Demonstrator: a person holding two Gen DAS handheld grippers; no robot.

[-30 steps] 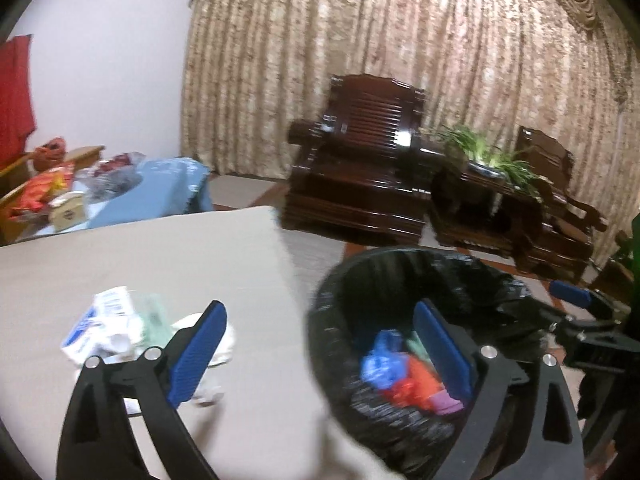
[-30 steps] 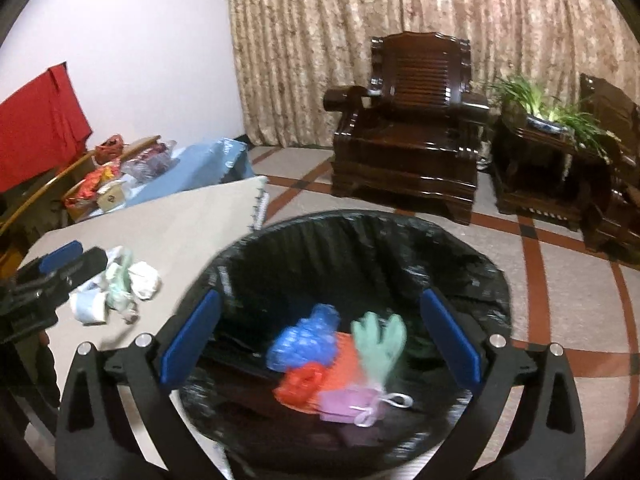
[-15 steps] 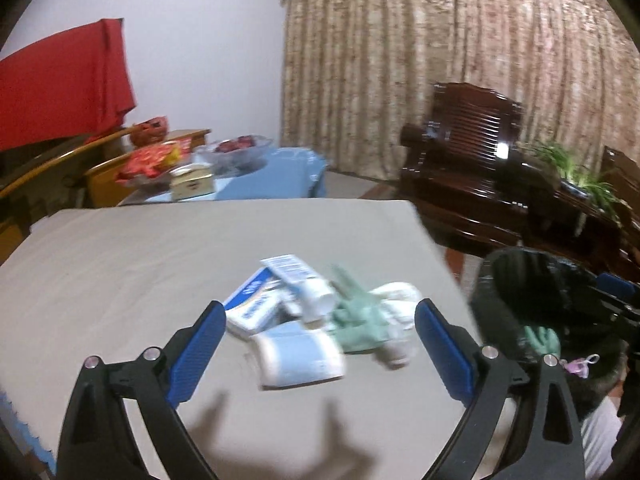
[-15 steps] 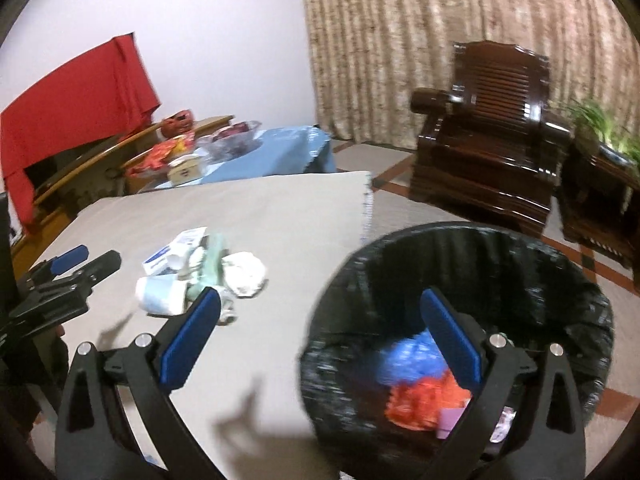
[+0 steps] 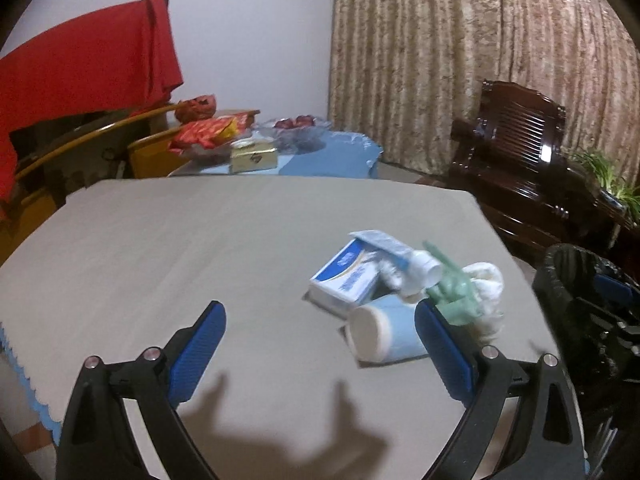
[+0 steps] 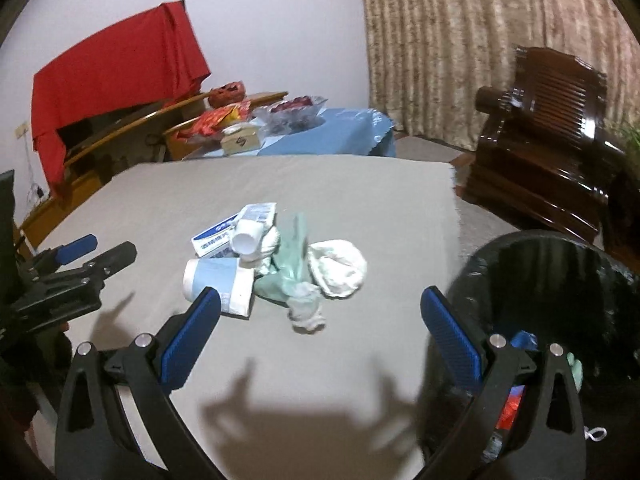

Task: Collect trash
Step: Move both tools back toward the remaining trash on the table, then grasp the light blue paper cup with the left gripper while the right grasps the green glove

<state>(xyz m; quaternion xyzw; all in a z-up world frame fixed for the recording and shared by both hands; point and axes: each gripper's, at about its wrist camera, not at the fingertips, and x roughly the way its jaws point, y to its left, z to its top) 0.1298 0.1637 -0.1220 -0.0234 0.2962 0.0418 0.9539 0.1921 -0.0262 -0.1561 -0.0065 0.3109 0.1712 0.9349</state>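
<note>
A heap of trash lies on the grey table (image 6: 360,200): a blue-and-white box (image 5: 346,278), a white tube (image 5: 404,258), a pale blue paper cup (image 6: 218,286) on its side, a green glove (image 6: 292,264) and crumpled white tissue (image 6: 338,268). The cup (image 5: 386,332) lies just ahead of my left gripper's right finger. My left gripper (image 5: 320,350) hangs open over the table, empty. My right gripper (image 6: 320,330) is open and empty too, just short of the heap. The black-lined trash bin (image 6: 560,280) stands off the table's right edge with coloured scraps inside.
A low table with a blue cloth (image 6: 332,136), snack packets, a small box and a glass bowl stands behind the grey table. Dark wooden armchairs (image 5: 520,152) and a potted plant (image 5: 604,176) line the curtain. A red cloth (image 5: 80,76) hangs at the left.
Both grippers have swung left from over the bin to face the table. The heap now sits in front of them and the bin has slid to the right edge of both views.
</note>
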